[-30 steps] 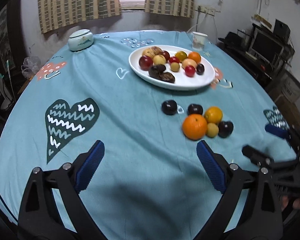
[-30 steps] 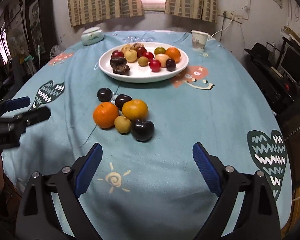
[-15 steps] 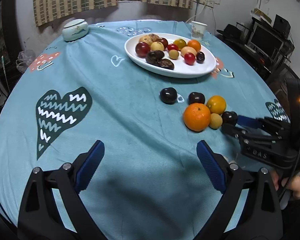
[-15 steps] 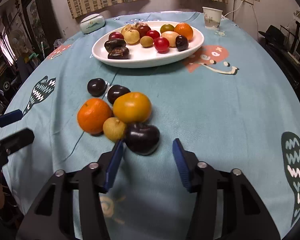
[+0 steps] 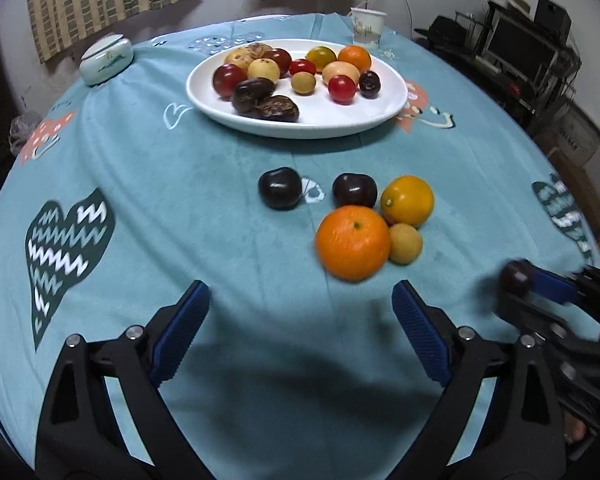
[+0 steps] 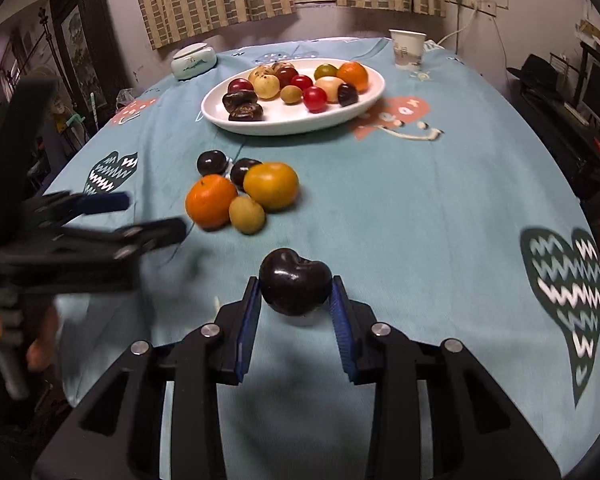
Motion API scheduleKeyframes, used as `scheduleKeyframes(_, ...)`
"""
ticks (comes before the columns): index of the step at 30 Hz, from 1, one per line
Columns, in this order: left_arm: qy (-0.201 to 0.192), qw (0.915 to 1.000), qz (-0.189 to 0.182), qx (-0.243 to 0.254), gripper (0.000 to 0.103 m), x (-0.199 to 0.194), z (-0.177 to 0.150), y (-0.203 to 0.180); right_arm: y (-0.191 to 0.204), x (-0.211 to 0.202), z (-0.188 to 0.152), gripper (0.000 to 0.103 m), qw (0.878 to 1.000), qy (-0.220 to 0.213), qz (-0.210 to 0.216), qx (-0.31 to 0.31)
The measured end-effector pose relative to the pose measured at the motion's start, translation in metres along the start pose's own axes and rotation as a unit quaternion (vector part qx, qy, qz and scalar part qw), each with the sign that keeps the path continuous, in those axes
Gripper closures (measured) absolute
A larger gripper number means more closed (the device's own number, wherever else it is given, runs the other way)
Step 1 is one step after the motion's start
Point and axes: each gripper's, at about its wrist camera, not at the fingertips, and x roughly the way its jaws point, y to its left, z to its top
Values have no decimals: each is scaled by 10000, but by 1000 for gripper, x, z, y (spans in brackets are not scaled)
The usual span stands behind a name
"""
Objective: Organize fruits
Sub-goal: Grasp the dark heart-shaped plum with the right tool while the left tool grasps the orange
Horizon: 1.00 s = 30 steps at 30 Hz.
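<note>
My right gripper (image 6: pixel 294 300) is shut on a dark plum (image 6: pixel 295 281) and holds it above the teal cloth; it also shows at the right of the left wrist view (image 5: pixel 518 280). My left gripper (image 5: pixel 300 320) is open and empty, just in front of an orange (image 5: pixel 353 242). Beside the orange lie a yellow-orange fruit (image 5: pixel 407 200), a small yellow-green fruit (image 5: pixel 405 243) and two dark plums (image 5: pixel 280 188) (image 5: pixel 354 190). A white oval plate (image 5: pixel 300 124) behind them holds several fruits.
A pale lidded jar (image 5: pixel 106 60) stands at the far left and a paper cup (image 5: pixel 367 26) behind the plate. The round table's edge drops off to the right, with dark shelving (image 5: pixel 532 52) beyond it.
My right gripper closed on the dark plum at the near edge of the pile and pulled back with it, lifted off the cloth. My left gripper moved closer to the orange.
</note>
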Motion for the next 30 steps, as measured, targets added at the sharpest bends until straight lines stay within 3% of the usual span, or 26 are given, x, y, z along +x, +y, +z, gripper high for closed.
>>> scheduleKeyframes(5, 83, 9995, 161, 276, 13, 20, 8, -14, -14, -17, -7, 68, 9997, -147, 35, 205)
scheduleKeyframes(9, 166, 9993, -29, 341, 31, 30, 14, -20, -20, -18, -8, 68, 9993, -144, 85, 330)
scheduleKeyframes(13, 156, 9988, -333, 313, 58, 31, 19, -23, -18, -19, -9, 68, 9992, -157, 144, 344)
scheduleKeyframes(30, -486, 9977, -445, 127, 59, -37, 6, 1, 11, -22, 4, 68, 9991, -338, 209, 138)
